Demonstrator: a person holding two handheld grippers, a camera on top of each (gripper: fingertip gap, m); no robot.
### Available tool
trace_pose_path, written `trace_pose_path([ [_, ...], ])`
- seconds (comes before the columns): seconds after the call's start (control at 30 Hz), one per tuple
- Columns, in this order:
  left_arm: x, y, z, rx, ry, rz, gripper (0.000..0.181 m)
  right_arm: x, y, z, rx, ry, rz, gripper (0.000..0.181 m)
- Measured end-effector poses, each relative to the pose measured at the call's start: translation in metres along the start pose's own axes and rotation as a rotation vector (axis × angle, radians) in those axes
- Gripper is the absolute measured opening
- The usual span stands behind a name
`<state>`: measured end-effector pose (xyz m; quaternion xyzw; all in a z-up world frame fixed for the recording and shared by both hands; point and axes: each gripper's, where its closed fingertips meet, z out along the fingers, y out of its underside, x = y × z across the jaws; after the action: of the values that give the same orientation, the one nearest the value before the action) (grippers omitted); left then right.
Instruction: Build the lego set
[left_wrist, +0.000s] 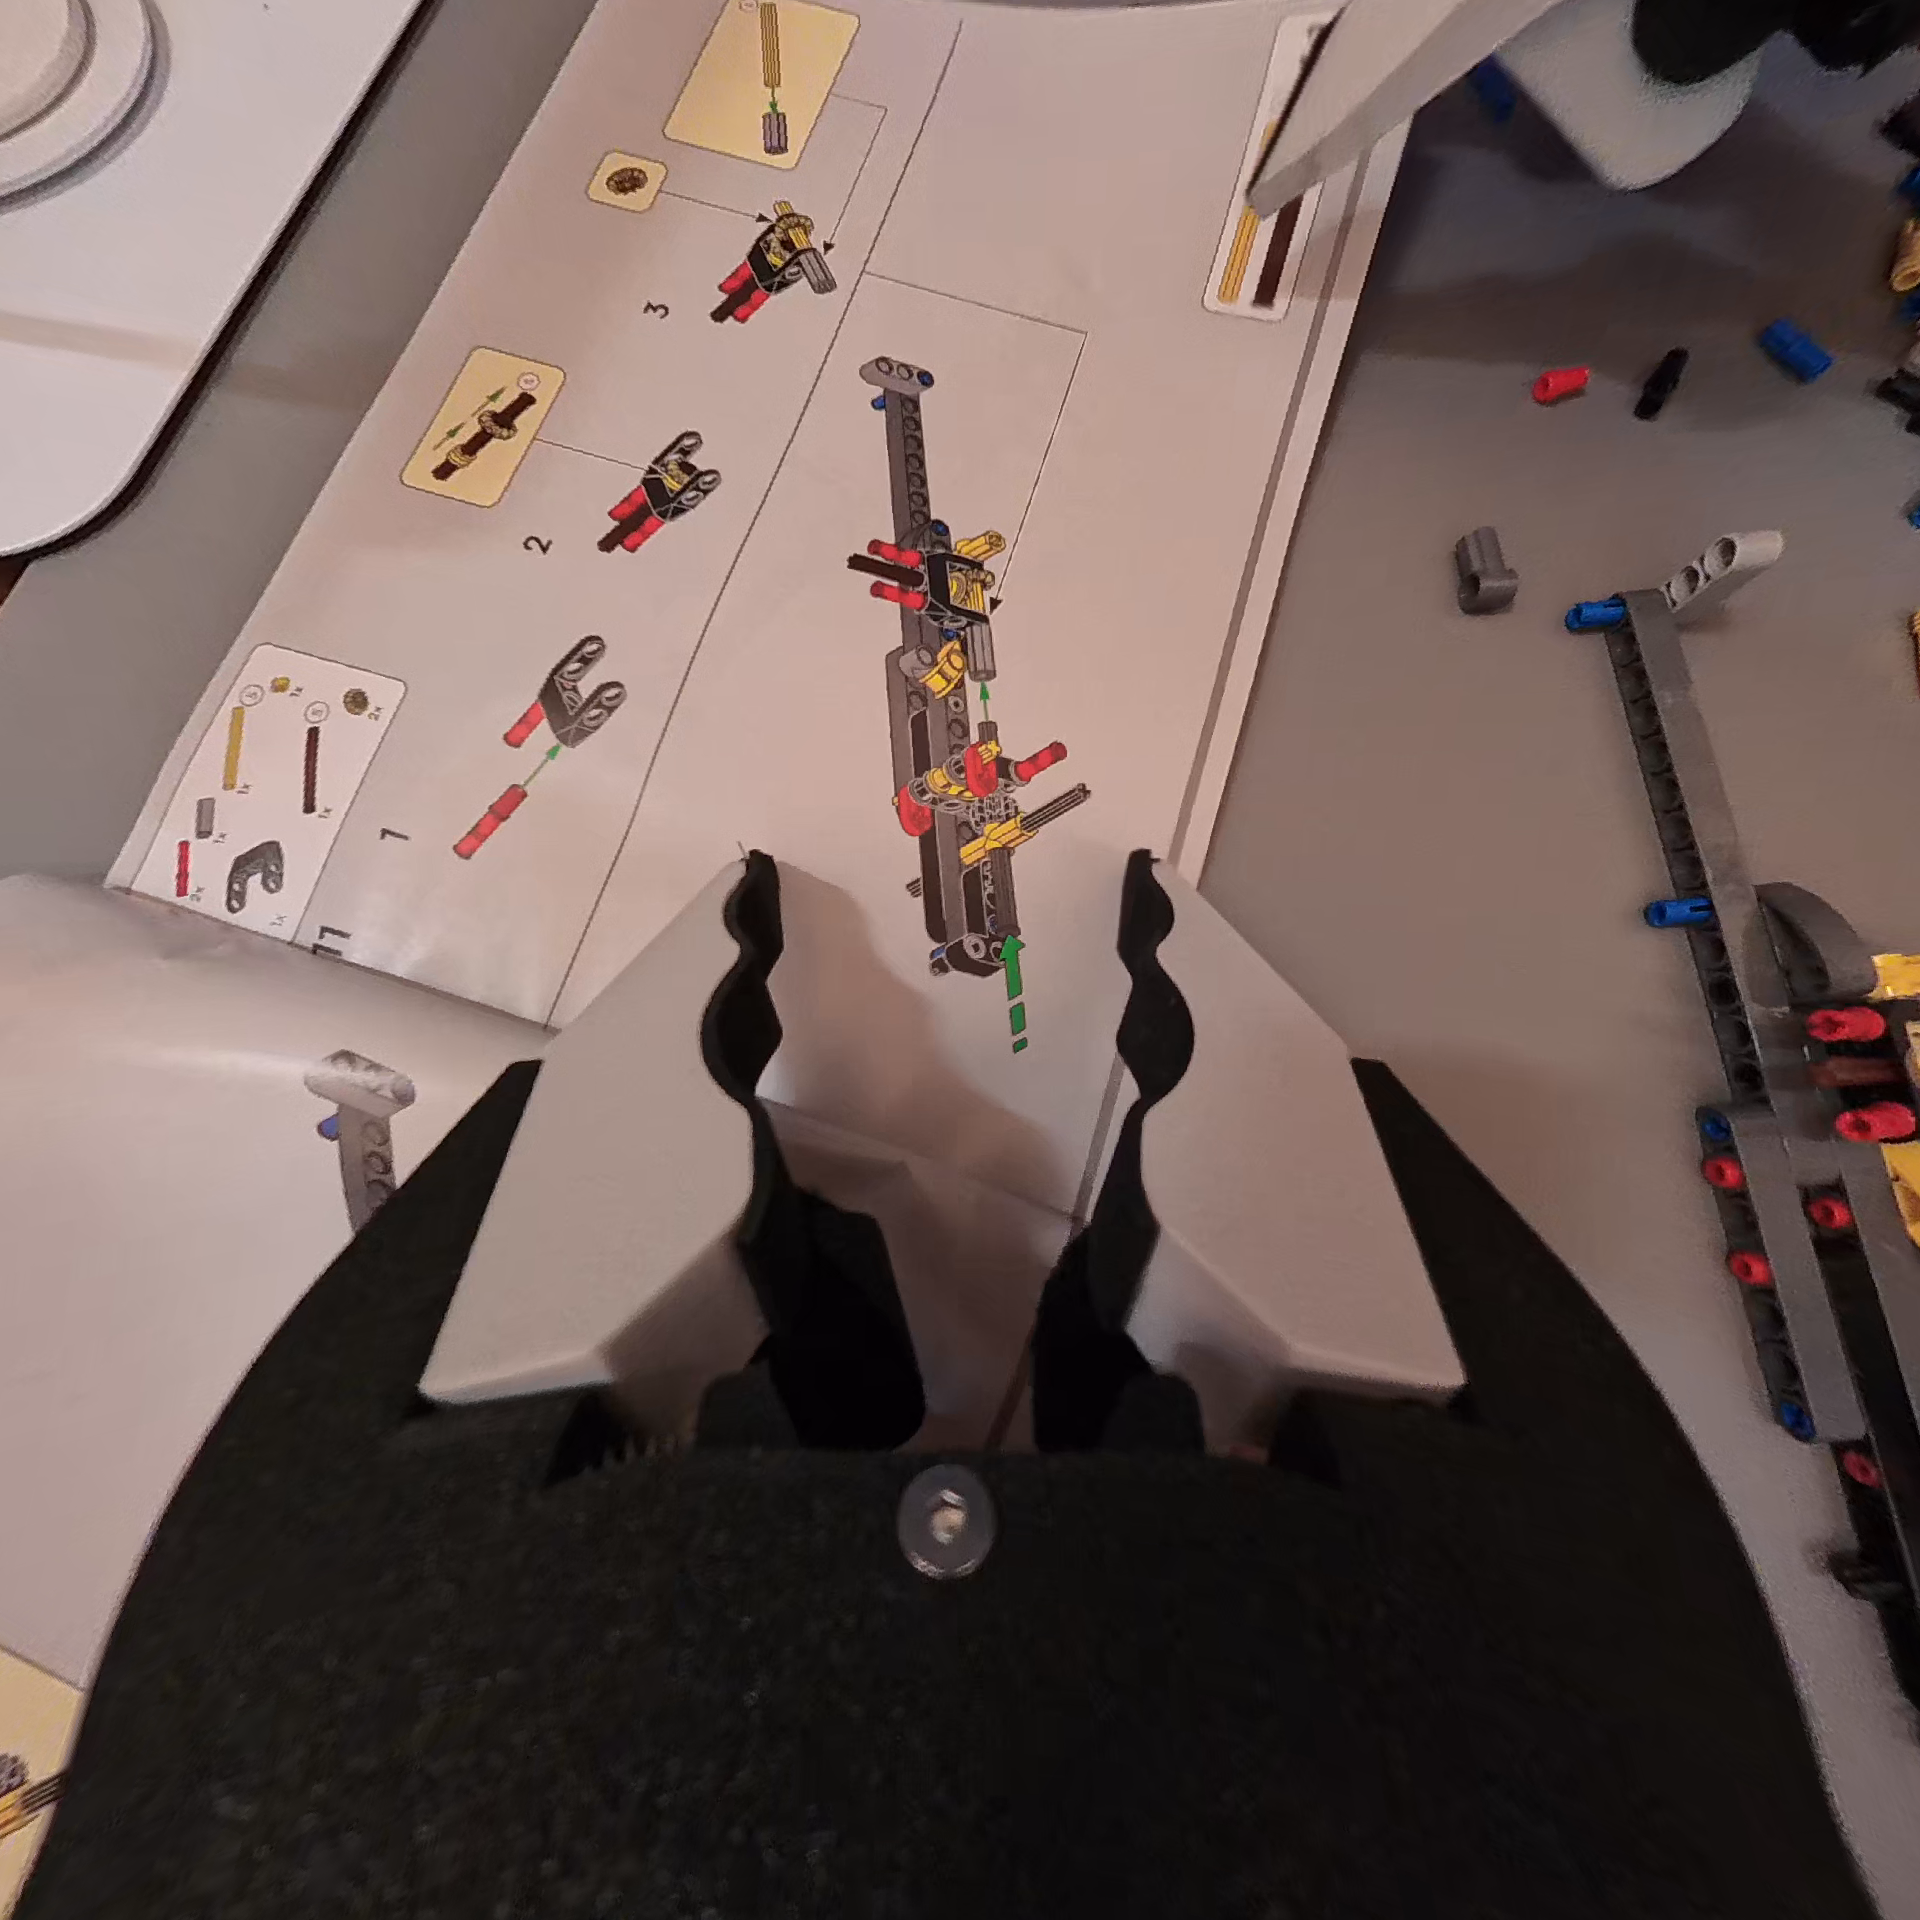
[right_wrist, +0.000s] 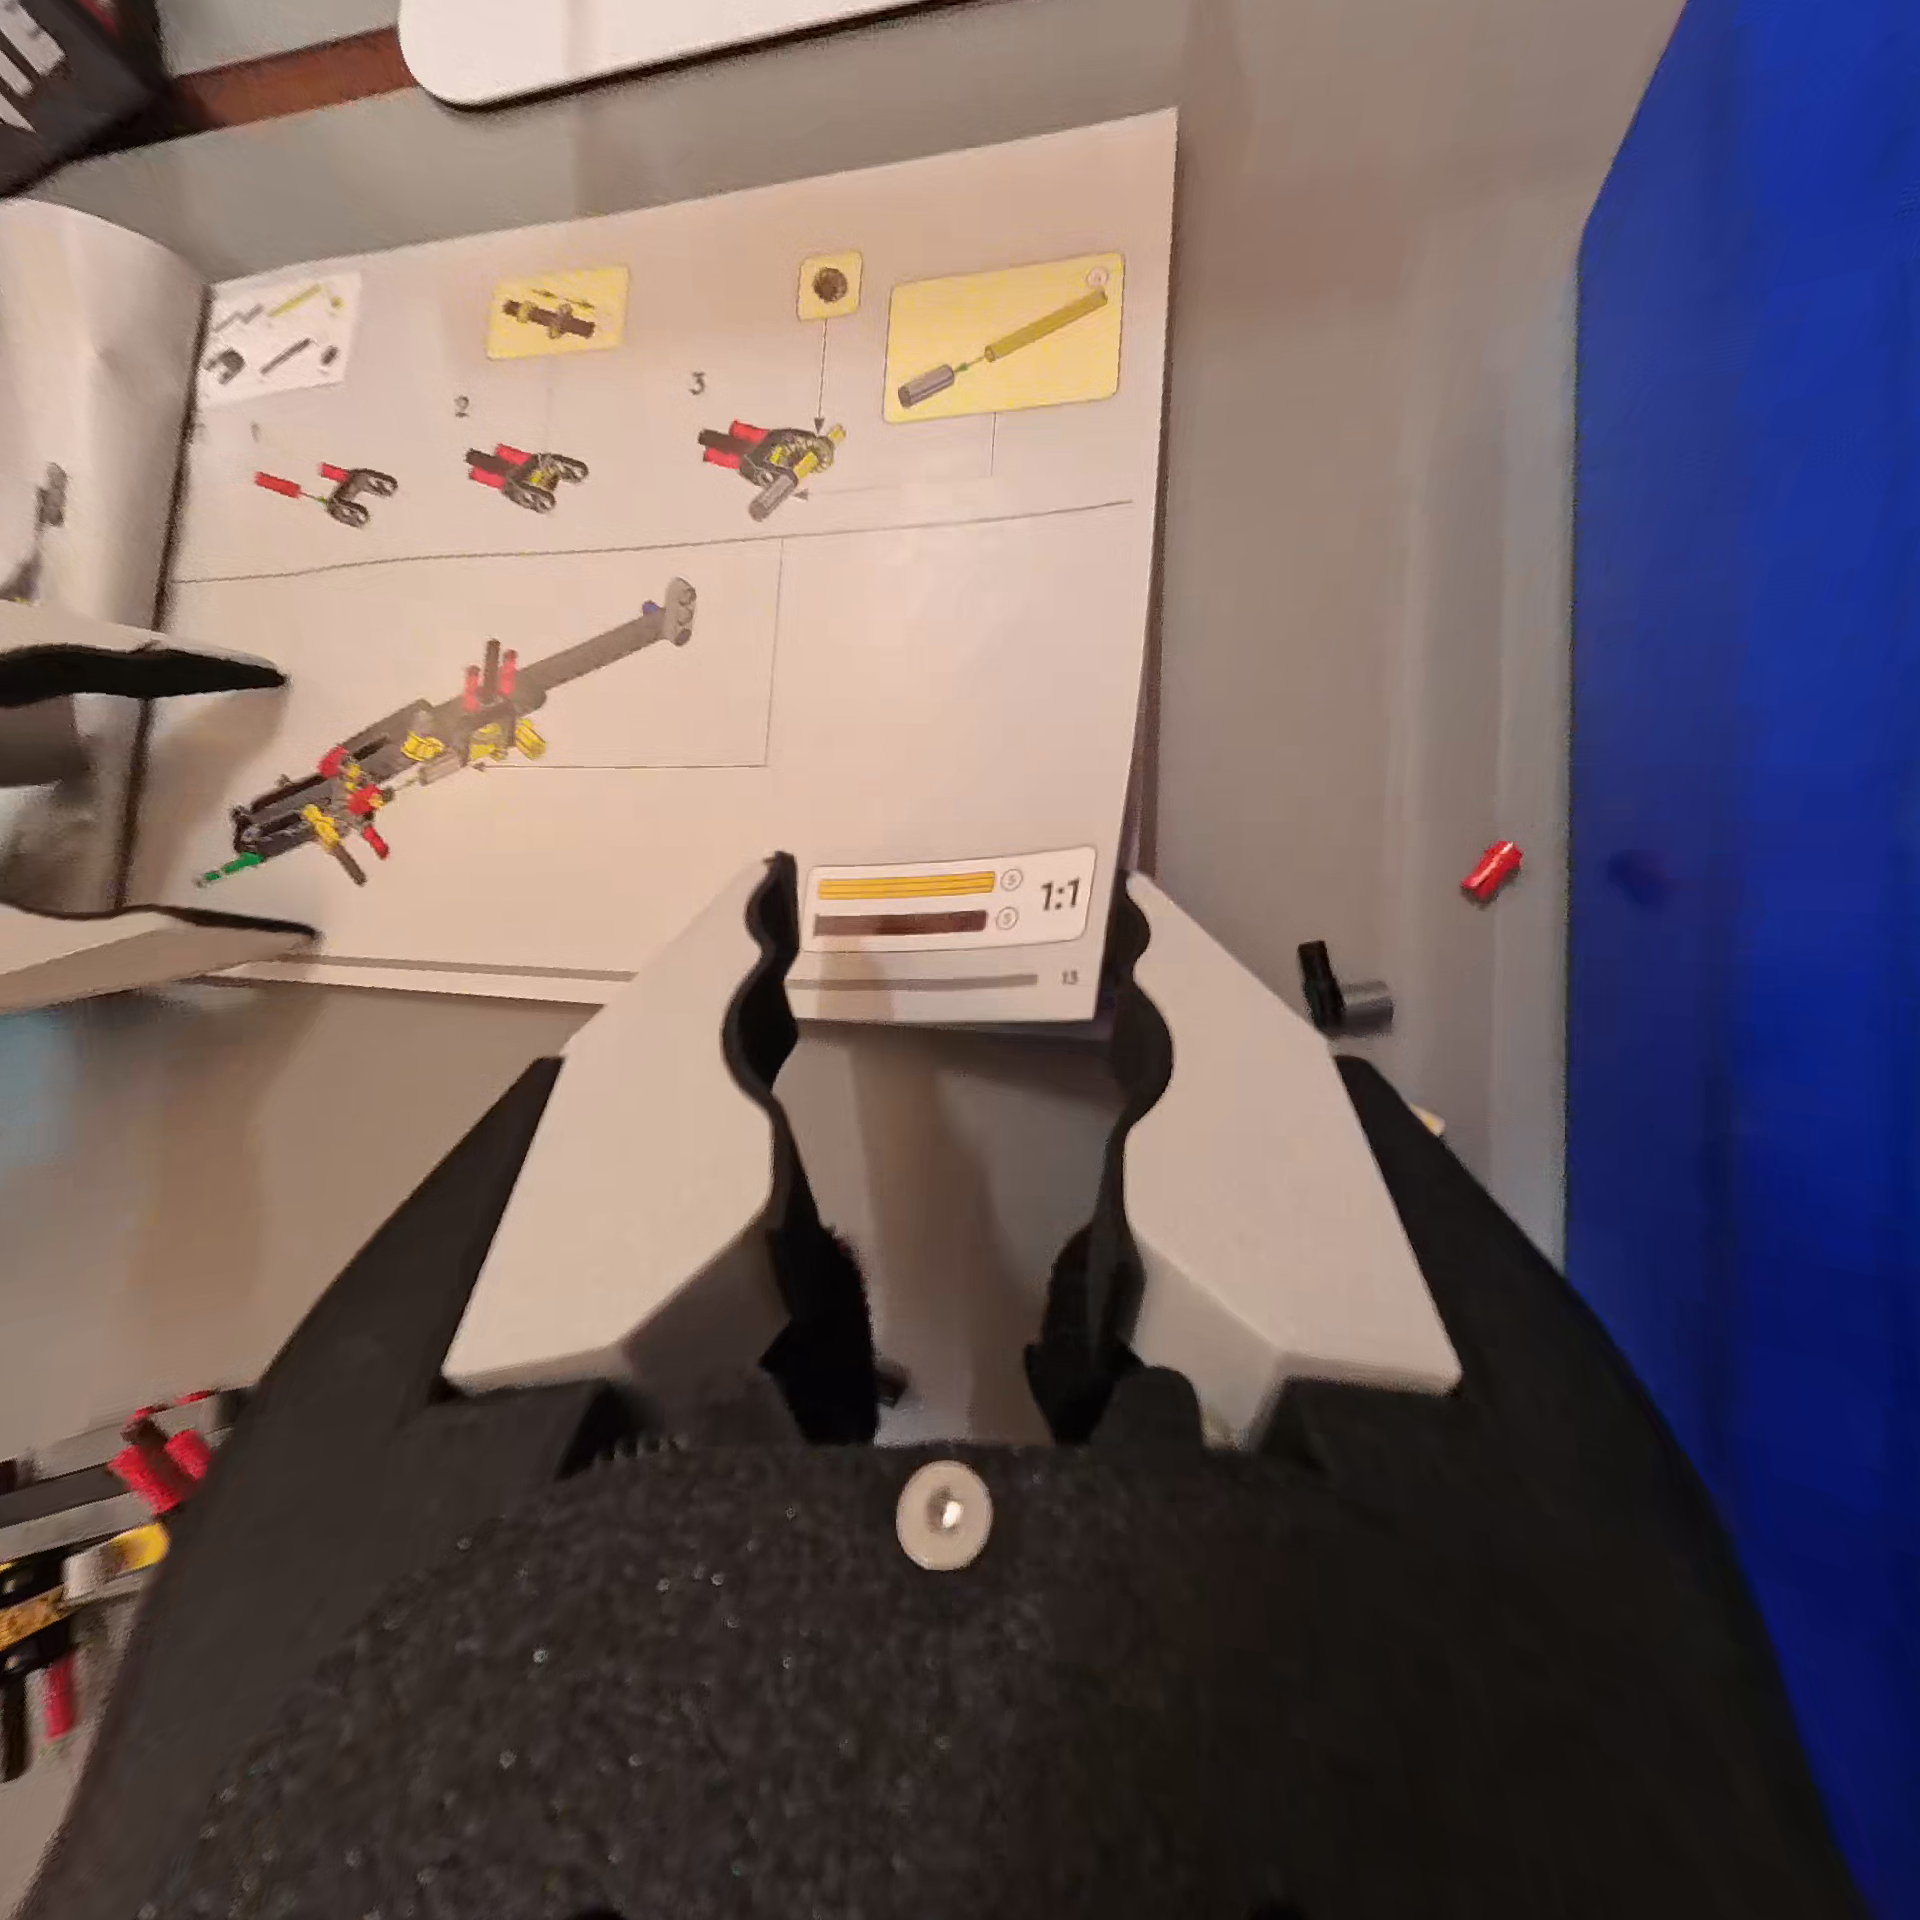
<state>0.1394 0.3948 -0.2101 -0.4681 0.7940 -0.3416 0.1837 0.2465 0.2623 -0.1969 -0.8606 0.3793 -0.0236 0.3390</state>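
Observation:
The open instruction booklet (left_wrist: 831, 436) lies flat on the grey table; it also shows in the right wrist view (right_wrist: 935, 644). My left gripper (left_wrist: 948, 860) is open and empty, hovering over the booklet's lower part. My right gripper (right_wrist: 954, 871) is open and empty above the booklet's near right corner. The partly built model, a long grey beam (left_wrist: 1683, 831) with blue, red and yellow parts, lies right of the booklet; its blurred end shows at the lower left of the right wrist view (right_wrist: 94, 1527). The right gripper's finger (left_wrist: 1340, 114) shows at the top of the left wrist view.
Loose pieces lie right of the booklet: a red pin (left_wrist: 1558, 384), a black pin (left_wrist: 1659, 382), a blue pin (left_wrist: 1794, 348), a grey connector (left_wrist: 1484, 569). A blue container (right_wrist: 1756, 831) stands at the right, with a red pin (right_wrist: 1493, 868) and a grey-black connector (right_wrist: 1351, 997) beside it. Measured from the fingertips, the grey-black connector (right_wrist: 1351, 997) is 5 cm or so from the right gripper and 25 cm from the left.

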Motion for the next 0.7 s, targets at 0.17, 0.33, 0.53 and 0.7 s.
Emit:
trace_pose_path([
  [0.17, 0.0, -0.001, 0.001, 0.017, 0.005, -0.007, 0.061, -0.028, -0.018, -0.022, 0.16, -0.316, 0.252, 0.028],
  [0.33, 0.004, -0.005, 0.005, 0.017, 0.004, 0.0, 0.062, -0.054, 0.01, 0.001, 0.044, -0.401, 0.281, 0.035],
  [0.53, 0.008, -0.008, 0.004, 0.028, 0.044, -0.038, 0.067, -0.05, -0.007, 0.0, 0.154, -0.205, 0.088, 0.01],
  [0.7, 0.014, -0.059, -0.023, 0.204, 0.272, -0.338, 0.081, -0.079, -0.024, -0.016, 0.258, -0.069, -0.28, 0.007],
])
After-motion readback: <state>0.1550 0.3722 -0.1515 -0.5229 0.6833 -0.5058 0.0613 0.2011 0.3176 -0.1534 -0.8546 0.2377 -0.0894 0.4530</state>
